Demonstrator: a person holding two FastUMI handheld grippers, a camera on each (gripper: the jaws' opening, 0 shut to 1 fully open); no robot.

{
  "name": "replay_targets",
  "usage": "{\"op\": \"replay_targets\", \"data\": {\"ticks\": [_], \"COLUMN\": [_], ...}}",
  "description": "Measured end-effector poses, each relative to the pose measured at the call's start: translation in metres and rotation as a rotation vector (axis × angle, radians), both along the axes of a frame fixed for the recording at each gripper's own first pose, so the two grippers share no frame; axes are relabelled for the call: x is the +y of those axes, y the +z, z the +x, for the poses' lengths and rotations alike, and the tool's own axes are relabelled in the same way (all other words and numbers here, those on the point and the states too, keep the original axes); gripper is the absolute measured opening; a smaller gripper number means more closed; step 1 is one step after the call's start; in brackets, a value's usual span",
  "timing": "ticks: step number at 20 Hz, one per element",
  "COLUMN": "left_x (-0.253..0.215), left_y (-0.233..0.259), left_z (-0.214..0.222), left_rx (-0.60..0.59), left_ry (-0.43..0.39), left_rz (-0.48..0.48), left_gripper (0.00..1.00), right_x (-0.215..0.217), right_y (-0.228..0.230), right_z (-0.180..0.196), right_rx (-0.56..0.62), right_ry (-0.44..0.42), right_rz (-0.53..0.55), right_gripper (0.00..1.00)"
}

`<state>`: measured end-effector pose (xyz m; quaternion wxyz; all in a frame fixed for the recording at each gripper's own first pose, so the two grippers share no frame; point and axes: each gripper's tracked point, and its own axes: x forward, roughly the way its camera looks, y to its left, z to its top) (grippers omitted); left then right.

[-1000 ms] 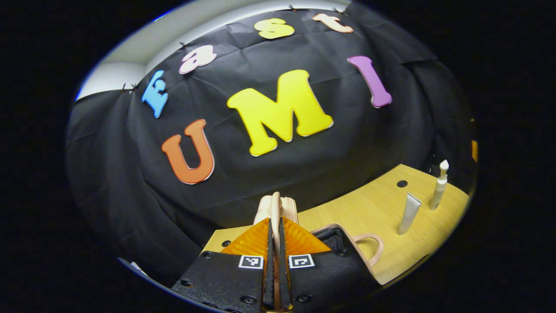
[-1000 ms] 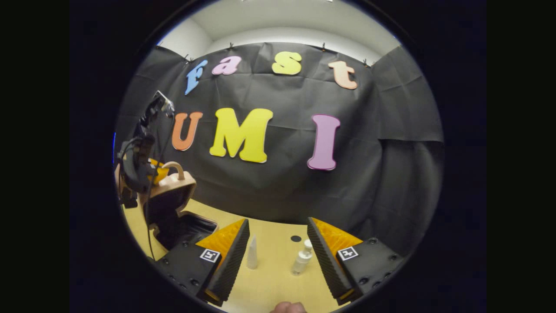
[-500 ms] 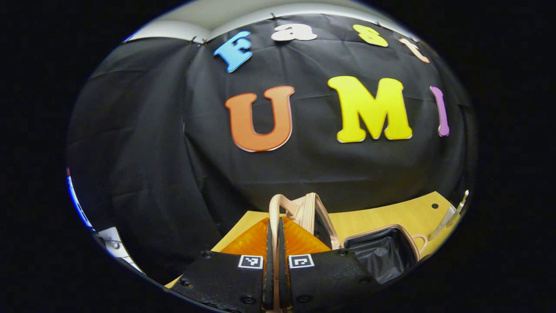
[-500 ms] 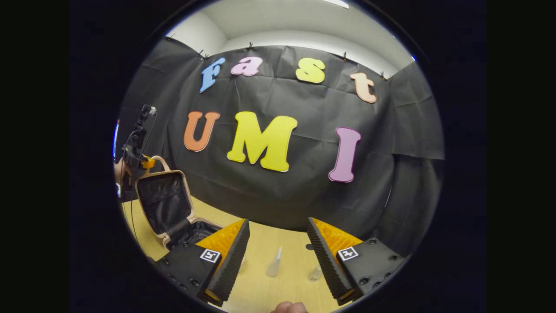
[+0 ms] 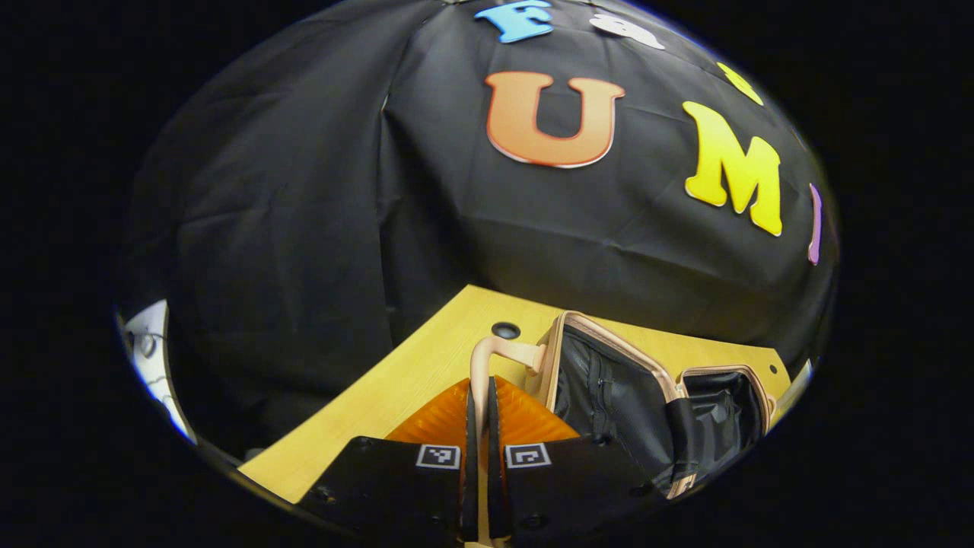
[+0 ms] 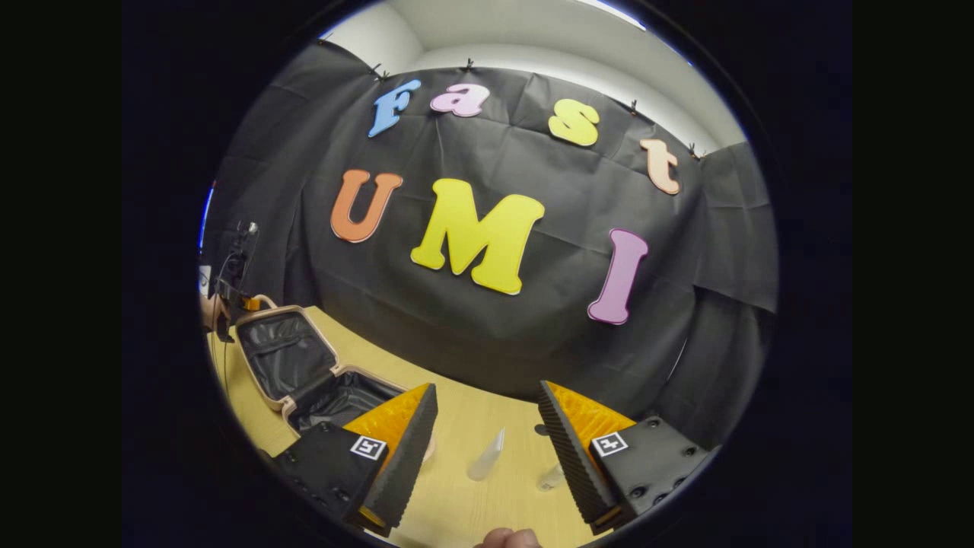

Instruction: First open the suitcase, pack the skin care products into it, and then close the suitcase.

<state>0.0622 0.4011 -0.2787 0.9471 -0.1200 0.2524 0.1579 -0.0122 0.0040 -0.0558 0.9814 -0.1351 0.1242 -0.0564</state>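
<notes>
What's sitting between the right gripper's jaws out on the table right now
In the right gripper view, the right gripper stands open, and a white tube and a small bottle stand on the table between its jaws, untouched.

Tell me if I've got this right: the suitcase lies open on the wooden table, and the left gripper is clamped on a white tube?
Not quite. The suitcase does lie open on the wooden table, but the left gripper is clamped on the suitcase's handle, not a white tube. The left gripper view shows the handle pinched between its fingers.
</notes>
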Motion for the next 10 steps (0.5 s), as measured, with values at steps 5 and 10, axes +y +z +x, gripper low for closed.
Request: {"op": "replay_targets", "data": {"ticks": [5,10], "left_x": [0.005,0.014], "left_y": [-0.064,-0.061], "left_z": [-0.011,-0.012], "left_rx": [0.129,0.146], "left_ry": [-0.013,-0.037], "left_rz": [-0.071,0.032], "left_gripper": [0.08,0.15], "right_x": [0.004,-0.007], "right_y": [-0.011,-0.019], "right_z": [-0.007,-0.01], "right_rx": [0.039,0.068], "right_ry": [-0.007,-0.047], "right_rz": [-0.016,0.008], "right_gripper": [0.79,0.8]}}
